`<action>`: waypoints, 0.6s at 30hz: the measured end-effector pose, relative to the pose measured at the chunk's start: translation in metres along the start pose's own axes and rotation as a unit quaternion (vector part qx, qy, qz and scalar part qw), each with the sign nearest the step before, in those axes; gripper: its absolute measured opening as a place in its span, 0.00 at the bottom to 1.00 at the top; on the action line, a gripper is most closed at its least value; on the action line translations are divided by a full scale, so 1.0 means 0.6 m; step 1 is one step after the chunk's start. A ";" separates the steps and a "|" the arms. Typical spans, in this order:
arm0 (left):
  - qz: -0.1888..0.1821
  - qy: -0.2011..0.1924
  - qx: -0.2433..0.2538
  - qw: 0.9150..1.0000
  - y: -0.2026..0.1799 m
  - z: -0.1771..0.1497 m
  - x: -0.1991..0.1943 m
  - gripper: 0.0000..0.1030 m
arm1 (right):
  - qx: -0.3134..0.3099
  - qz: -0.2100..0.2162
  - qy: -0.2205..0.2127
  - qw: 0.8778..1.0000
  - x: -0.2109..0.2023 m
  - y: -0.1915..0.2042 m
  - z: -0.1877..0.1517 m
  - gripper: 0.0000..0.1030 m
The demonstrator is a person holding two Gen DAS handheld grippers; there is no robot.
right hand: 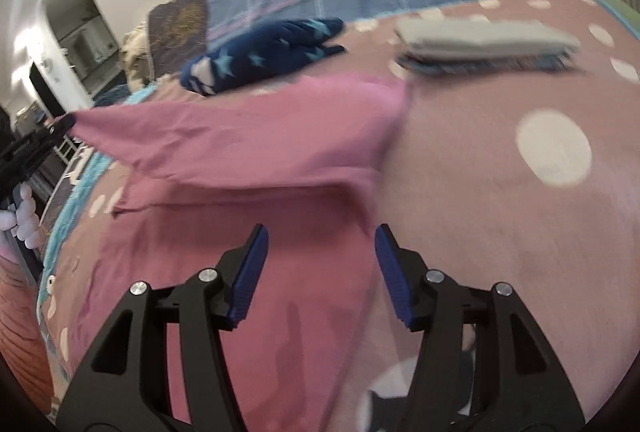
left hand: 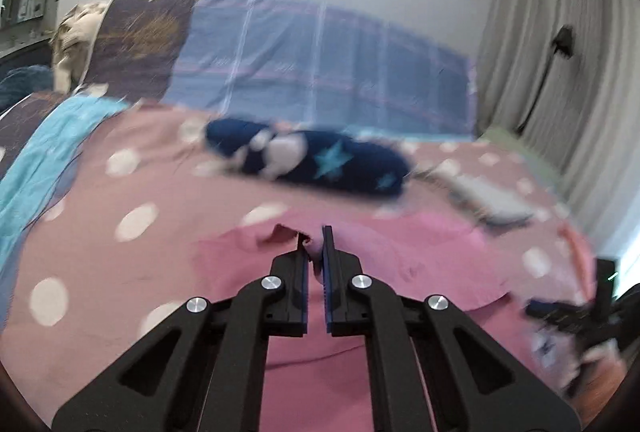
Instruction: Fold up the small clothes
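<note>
While the left hand-held gripper [left hand: 313, 252] pinches the pink garment [left hand: 400, 252], only the right view shows the right hand-held gripper [right hand: 321, 236] open.

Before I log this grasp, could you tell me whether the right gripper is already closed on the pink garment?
No: the right gripper stands open, its blue pads apart above the pink garment with nothing pinched between them.
</note>
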State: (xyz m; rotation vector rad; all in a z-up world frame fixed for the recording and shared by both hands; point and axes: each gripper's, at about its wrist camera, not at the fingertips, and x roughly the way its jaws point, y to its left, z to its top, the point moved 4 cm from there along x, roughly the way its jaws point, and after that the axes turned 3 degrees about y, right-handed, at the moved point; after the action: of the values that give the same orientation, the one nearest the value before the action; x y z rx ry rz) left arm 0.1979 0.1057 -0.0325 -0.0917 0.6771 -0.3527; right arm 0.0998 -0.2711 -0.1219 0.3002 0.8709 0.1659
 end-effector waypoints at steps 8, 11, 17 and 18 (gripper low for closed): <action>0.053 0.062 -0.062 0.995 0.086 -0.089 0.049 0.22 | -0.005 -0.024 0.017 1.000 0.023 -0.001 -0.016 0.55; 0.034 0.049 -0.052 0.997 0.069 -0.076 0.044 0.34 | -0.012 -0.029 0.012 0.999 0.020 0.001 -0.007 0.55; 0.011 0.075 -0.036 0.996 0.009 -0.097 0.102 0.41 | -0.062 -0.102 0.009 0.993 0.053 0.012 0.015 0.45; 0.011 0.085 -0.030 0.996 0.000 -0.107 0.115 0.43 | -0.065 -0.123 0.001 0.990 0.052 0.007 0.015 0.27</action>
State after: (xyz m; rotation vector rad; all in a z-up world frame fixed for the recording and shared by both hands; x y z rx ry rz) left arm 0.2074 0.0835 -0.1238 -0.1110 0.8572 -0.3210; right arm 0.1265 -0.2606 -0.1380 0.0700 0.8865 -0.0066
